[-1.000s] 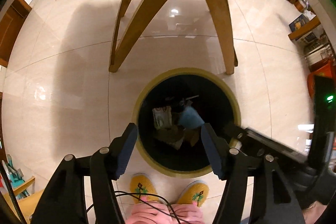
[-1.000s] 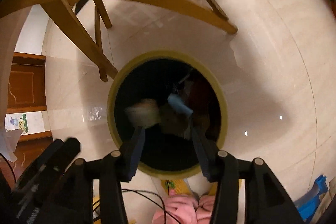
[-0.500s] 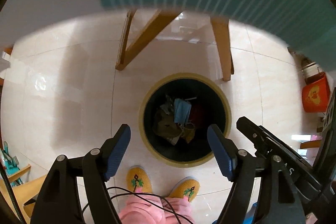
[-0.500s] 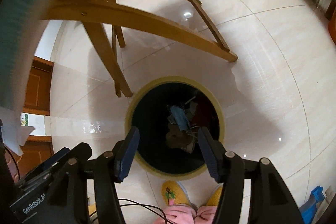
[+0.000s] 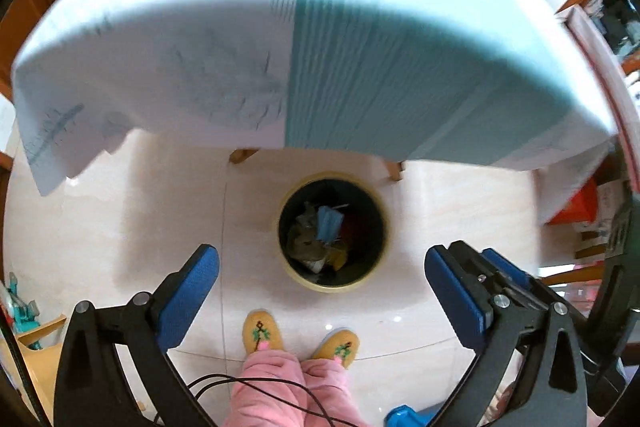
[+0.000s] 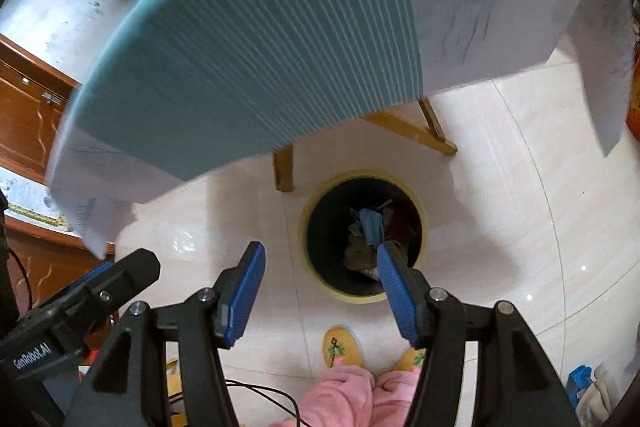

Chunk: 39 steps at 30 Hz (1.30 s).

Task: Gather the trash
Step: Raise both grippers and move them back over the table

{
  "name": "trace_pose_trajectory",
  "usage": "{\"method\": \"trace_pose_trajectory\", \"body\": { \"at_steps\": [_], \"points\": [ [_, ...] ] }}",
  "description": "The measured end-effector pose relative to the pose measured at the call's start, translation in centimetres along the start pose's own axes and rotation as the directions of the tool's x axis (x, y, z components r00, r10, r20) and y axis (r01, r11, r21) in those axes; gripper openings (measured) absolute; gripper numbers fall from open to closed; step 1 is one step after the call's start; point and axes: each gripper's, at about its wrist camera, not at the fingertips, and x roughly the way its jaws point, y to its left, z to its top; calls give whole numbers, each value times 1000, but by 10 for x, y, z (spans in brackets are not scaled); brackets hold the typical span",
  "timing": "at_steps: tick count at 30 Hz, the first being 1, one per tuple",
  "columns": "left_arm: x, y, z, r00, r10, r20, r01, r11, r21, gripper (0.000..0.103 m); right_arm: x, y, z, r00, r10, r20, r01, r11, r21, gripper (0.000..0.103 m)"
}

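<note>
My left tongs [image 5: 322, 291] have just been opening and stand wide apart, empty. My right tongs [image 6: 320, 291] gape empty too. The trash [image 5: 320, 231] lies in the bin [image 5: 384, 263] on the floor [image 5: 120, 227] beside the desk [image 5: 360, 47].

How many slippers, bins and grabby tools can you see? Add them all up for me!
Yellow slippers: 2 (one, other)
Trash bin: 1
Tools: 2 (left tool, right tool), both open and empty
Total: 5
</note>
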Motion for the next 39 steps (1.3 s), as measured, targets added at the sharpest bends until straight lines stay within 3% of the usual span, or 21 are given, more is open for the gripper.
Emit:
{"method": "trace_pose_trajectory", "body": {
  "at_steps": [12, 21, 30, 34, 39],
  "points": [
    [-129, -34, 30, 988, -82, 134, 73, 995, 70, 102, -143, 47, 29, 988, 38, 152, -29, 998, -60, 64],
    [-217, -55, 59, 947, -105, 305, 71, 990, 119, 102, -222, 80, 56, 956, 78, 282, -43, 991, -128, 64],
    [-275, -81, 87, 900, -80, 429, 23, 990, 136, 102, -269, 97, 89, 912, 148, 382, -74, 977, -202, 65],
    [-286, -84, 102, 888, -65, 455, 15, 994, 112, 102, -282, 103, 106, 893, 172, 416, -75, 968, -241, 65],
    [-291, -88, 121, 883, -30, 469, -36, 991, 131, 102, -283, 110, 125, 886, 187, 424, -73, 960, -270, 65]
  ]
}}
